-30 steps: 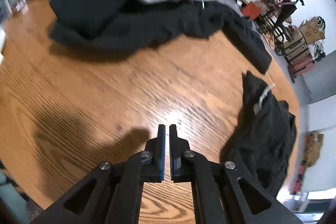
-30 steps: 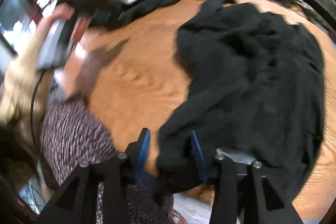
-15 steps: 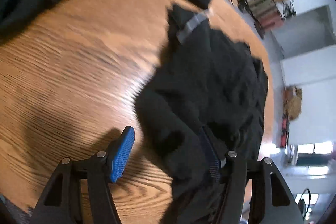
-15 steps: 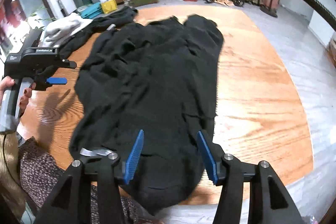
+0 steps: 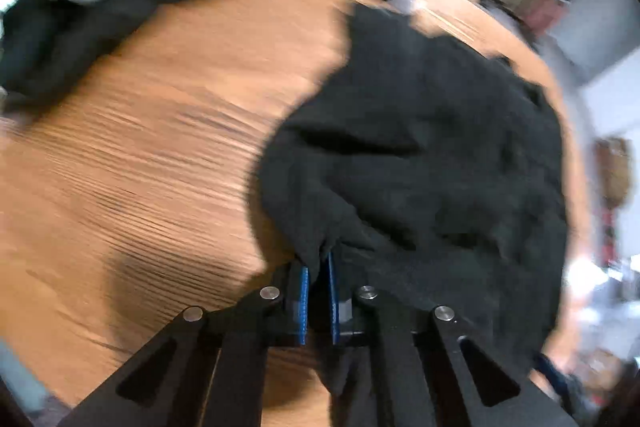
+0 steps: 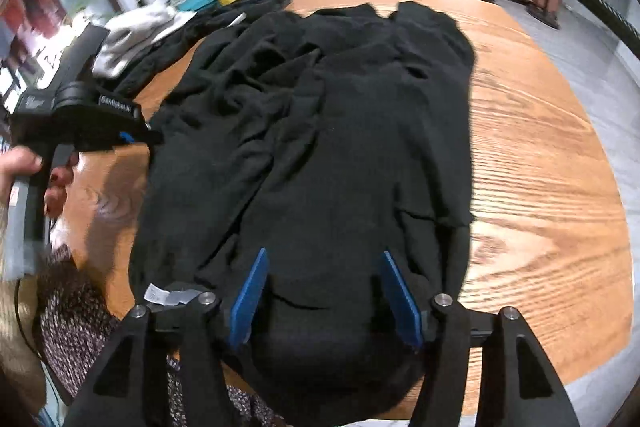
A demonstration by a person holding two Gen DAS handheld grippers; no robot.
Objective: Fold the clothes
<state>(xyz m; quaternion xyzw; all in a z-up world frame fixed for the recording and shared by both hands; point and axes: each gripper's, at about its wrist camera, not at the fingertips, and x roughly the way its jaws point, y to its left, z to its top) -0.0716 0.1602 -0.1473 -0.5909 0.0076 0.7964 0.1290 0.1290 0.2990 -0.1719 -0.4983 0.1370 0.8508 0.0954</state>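
Right wrist alone shows garment (image 6: 340, 147) label (image 6: 168, 295) (white).

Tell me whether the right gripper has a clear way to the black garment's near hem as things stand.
Probably yes. The right gripper hangs right over the black garment at the table's near edge, its fingers opening with cloth below, not pinched. Nothing lies between; the left gripper pinches the far side edge.

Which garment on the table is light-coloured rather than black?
The crumpled grey-white garment at the table's far left edge, lying on the dark clothes pile; the black garment spread out in front is dark throughout.
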